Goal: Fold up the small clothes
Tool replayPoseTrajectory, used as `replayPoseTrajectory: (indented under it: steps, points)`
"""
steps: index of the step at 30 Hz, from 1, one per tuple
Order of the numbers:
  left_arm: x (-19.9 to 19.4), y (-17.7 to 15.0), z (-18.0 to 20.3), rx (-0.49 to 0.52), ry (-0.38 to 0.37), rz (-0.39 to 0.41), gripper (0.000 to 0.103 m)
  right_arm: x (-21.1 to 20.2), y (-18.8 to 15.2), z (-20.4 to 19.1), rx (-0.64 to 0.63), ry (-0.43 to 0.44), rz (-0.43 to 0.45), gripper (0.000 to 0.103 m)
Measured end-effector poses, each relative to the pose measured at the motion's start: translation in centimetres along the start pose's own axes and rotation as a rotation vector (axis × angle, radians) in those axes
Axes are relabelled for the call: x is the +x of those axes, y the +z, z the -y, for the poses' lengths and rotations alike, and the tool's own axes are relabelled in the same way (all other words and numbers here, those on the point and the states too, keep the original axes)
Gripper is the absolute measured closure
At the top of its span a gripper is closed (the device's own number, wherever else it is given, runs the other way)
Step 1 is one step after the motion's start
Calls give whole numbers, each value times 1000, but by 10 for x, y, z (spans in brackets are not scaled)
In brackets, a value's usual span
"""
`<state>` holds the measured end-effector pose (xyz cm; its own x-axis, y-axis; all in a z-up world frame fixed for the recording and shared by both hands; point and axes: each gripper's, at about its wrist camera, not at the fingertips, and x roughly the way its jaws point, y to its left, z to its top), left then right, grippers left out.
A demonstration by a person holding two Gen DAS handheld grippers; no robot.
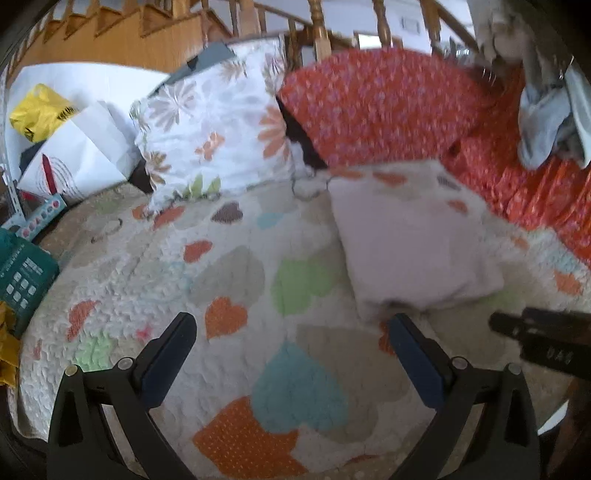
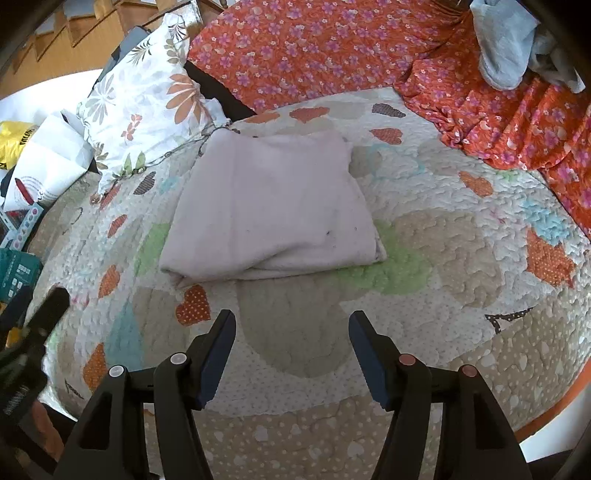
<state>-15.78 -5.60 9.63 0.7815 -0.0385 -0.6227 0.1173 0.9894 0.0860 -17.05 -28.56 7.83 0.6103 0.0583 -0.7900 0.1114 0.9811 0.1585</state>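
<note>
A pale pink garment (image 2: pixel 271 206) lies folded into a flat rectangle on the heart-patterned quilt (image 2: pixel 424 280); it also shows in the left wrist view (image 1: pixel 410 243), blurred. My right gripper (image 2: pixel 291 321) is open and empty, held above the quilt just in front of the garment's near edge. My left gripper (image 1: pixel 291 321) is open and empty, to the left of the garment and near its front corner. A pile of light blue clothes (image 2: pixel 506 40) sits at the far right; it also shows in the left wrist view (image 1: pixel 546 122).
A white floral pillow (image 2: pixel 147 96) and an orange floral pillow and sheet (image 2: pixel 325 48) lie behind the quilt. White bags (image 1: pixel 77 147), a yellow bag (image 1: pixel 37 110) and boxes (image 1: pixel 22 273) crowd the left side. A wooden stair railing (image 1: pixel 317 33) stands behind.
</note>
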Motion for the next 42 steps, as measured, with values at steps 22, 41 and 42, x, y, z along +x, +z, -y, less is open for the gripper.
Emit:
replayPoseTrajectory:
  steps: [22,41,42]
  points:
    - [27,-15,4,-12,-46,-155,0,12,-5,-11,-58,-57,-29,30]
    - [42,-23,2,-48,-105,-241,0,16,-7,-12,-67,-85,-42,28]
    - [43,-23,1,-52,-109,-247,0,16,-7,-12,-66,-87,-42,28]
